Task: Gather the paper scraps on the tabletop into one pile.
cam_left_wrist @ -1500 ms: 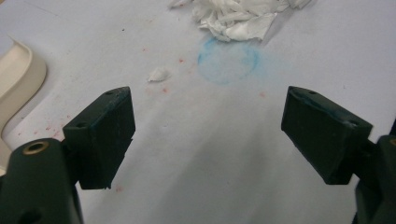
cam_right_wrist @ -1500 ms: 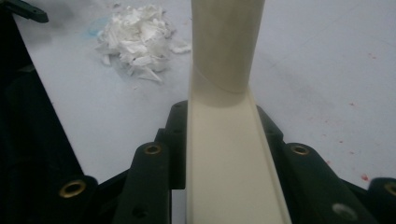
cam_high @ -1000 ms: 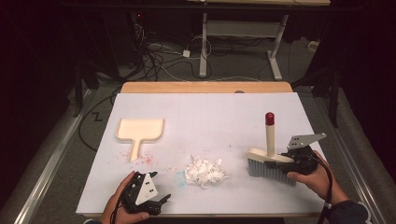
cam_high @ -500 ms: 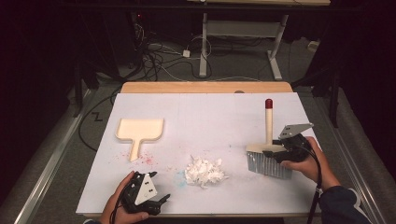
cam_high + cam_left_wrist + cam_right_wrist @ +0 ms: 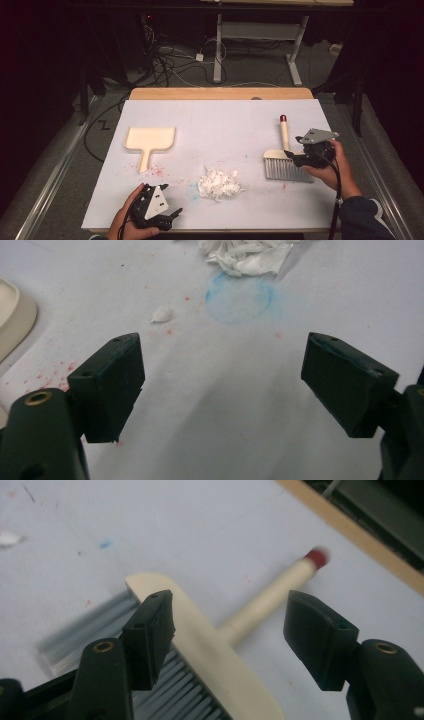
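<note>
We see a white table [image 5: 225,125] on a dark, cable-strewn floor [image 5: 175,65]; our right gripper [image 5: 296,159] has just been opening, released over the brush [image 5: 286,160].

Your grippers are black all over. Left gripper [image 5: 176,214]: white three-cornered top plate with dark holes; blocky matte jaw pads [image 5: 112,375] with small screw holes; brass-ringed screw [image 5: 38,398] on the left finger arm. Right gripper [image 5: 290,156]: grey three-cornered plate [image 5: 315,135] on top; same square pads; brass-ringed screws [image 5: 103,646] on both finger arms. Black cable [image 5: 337,192] trails from it along your forearm. You're wearing a dark blue sleeve [image 5: 361,218] on the right arm.
</note>
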`<state>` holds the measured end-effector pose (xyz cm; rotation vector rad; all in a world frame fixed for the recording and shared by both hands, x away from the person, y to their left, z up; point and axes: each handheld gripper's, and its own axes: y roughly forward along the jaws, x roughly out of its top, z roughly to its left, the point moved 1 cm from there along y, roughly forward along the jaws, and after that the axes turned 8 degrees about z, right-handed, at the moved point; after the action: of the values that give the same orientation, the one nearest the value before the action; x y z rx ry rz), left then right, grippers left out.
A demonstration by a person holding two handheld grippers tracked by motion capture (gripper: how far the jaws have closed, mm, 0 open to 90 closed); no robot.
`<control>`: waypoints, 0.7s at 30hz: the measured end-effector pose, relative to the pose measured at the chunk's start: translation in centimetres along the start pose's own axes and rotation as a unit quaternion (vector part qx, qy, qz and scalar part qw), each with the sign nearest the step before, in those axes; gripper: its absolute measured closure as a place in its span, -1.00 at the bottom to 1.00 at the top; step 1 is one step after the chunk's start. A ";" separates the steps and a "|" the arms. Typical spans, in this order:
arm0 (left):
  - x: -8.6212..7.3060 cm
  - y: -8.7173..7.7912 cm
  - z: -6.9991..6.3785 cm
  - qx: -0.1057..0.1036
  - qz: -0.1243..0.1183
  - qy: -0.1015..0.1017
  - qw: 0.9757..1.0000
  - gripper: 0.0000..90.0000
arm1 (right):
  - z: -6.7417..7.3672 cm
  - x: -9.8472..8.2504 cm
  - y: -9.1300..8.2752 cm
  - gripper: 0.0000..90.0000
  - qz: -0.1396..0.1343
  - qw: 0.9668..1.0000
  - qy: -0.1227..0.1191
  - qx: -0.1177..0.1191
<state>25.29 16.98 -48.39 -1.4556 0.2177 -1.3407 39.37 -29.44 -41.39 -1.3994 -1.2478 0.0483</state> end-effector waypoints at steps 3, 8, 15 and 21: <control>0.0 -0.1 0.1 0.002 -0.002 -0.002 1.000 -0.63 | 0.2 0.0 -0.8 -0.25 -0.039 0.999 0.017 -0.013; 0.0 -0.2 0.3 0.012 -0.005 -0.002 1.000 -0.63 | 1.0 -0.1 -1.9 -0.34 -0.087 0.994 0.057 -0.023; -0.1 -0.4 0.4 0.018 -0.009 -0.006 1.000 -0.63 | 2.4 -0.2 -3.1 -0.43 -0.122 0.988 0.092 -0.037; -0.2 -0.7 0.5 0.023 -0.008 -0.012 1.000 -0.63 | 3.6 -0.6 -4.1 -0.50 -0.129 0.987 0.087 -0.051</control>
<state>25.23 17.68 -47.89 -1.4360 0.1583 -1.3318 34.13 -28.48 -39.80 -1.2884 -1.2873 -0.3138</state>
